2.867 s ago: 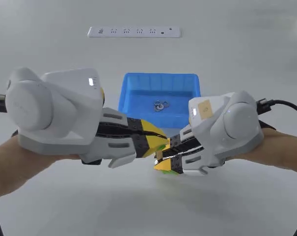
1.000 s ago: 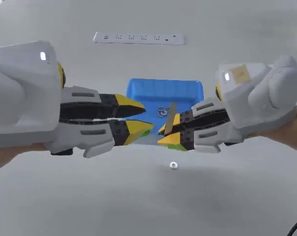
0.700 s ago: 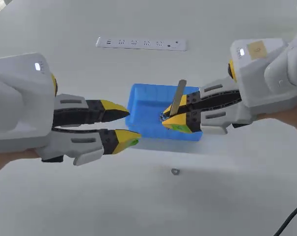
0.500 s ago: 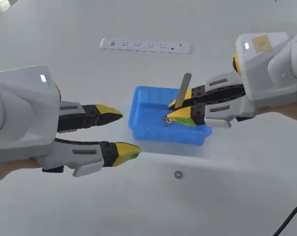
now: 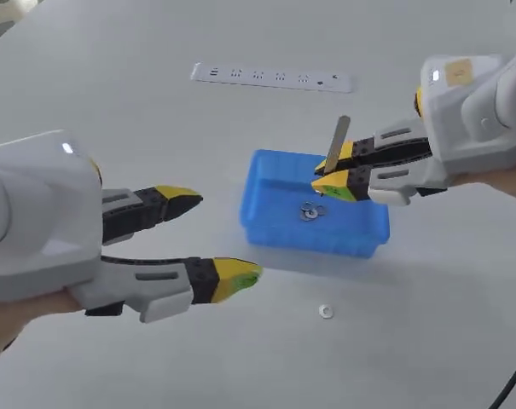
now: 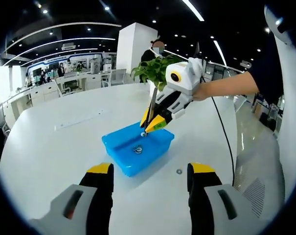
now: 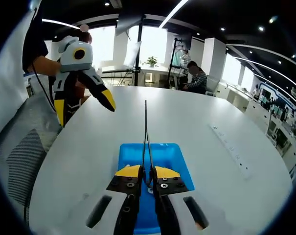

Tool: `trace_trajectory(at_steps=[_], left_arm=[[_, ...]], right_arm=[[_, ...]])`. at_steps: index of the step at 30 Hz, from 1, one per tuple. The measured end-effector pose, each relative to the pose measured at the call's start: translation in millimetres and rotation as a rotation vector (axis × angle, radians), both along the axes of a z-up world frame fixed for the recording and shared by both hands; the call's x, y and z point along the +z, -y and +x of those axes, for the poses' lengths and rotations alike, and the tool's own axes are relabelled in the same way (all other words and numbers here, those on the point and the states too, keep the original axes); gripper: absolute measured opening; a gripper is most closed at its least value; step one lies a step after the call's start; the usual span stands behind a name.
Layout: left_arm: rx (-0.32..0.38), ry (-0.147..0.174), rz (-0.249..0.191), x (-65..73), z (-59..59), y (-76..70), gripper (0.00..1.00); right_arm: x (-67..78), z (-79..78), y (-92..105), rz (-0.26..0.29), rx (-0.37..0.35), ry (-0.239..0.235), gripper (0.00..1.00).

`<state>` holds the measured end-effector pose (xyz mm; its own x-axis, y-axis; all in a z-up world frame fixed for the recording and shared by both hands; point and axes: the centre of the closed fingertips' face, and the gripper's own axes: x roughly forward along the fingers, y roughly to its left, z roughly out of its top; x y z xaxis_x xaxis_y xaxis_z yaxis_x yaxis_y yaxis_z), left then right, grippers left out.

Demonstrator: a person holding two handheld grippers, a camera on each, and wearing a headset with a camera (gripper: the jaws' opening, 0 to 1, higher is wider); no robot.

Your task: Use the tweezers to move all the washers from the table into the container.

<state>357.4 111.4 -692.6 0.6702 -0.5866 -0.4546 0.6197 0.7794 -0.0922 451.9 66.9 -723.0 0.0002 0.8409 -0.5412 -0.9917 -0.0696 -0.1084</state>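
Note:
My right gripper [image 5: 327, 179] is shut on a pair of metal tweezers [image 5: 336, 143] and hangs over the blue container [image 5: 313, 243]. The tweezers [image 7: 146, 128] run straight out between its jaws. Several washers [image 5: 310, 211] lie on the container floor. One washer [image 5: 327, 312] lies on the white table in front of the container. My left gripper [image 5: 223, 239] stands wide open to the left of the container, with nothing between its jaws. From the left gripper view, the tweezers [image 6: 151, 108] point down into the container [image 6: 125, 164], and I cannot tell whether their tip holds anything.
A white power strip [image 5: 273, 77] lies on the table beyond the container. The round white table [image 5: 113, 111] stretches wide on all sides. A potted plant [image 6: 155, 71] and a standing person show behind the right gripper [image 6: 151, 122].
The grippers, tip to tip before, have parted. The right one rose with the tweezers to over the container. The left one opened wide and drew back left. A washer on the table came into sight.

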Motion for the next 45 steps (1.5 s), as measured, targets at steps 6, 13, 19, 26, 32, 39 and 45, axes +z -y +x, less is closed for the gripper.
trace_trajectory(at_steps=[6, 13, 19, 26, 32, 39, 45], left_arm=[[0.036, -0.019, -0.028, -2.7, 4.0, -0.3, 0.74], [0.059, -0.048, -0.036, -8.6, 5.1, 0.7, 0.81], [0.069, -0.077, -0.039, -16.9, -4.8, 2.9, 0.82], [0.083, -0.080, -0.063, -14.1, -9.3, 0.1, 0.81], [0.088, -0.081, -0.045, -16.0, -9.5, -3.4, 0.79], [0.066, -0.083, -0.042, -17.5, -11.0, 3.8, 0.80], [0.062, -0.090, -0.039, -17.9, -11.3, 3.9, 0.80]], right_arm=[[-22.9, 3.0, 0.1, -0.018, 0.003, -0.014, 0.09], [-39.2, -0.4, -1.6, -0.035, 0.018, -0.017, 0.09], [-44.3, 2.5, -0.8, -0.040, 0.017, -0.016, 0.09], [-49.2, 1.8, -2.2, -0.040, 0.019, -0.027, 0.09], [-49.2, 0.6, -2.8, -0.037, 0.020, -0.024, 0.10], [-49.2, -0.1, -1.3, -0.037, 0.018, -0.031, 0.10], [-47.6, 0.7, 0.6, -0.032, 0.012, -0.034, 0.10]])
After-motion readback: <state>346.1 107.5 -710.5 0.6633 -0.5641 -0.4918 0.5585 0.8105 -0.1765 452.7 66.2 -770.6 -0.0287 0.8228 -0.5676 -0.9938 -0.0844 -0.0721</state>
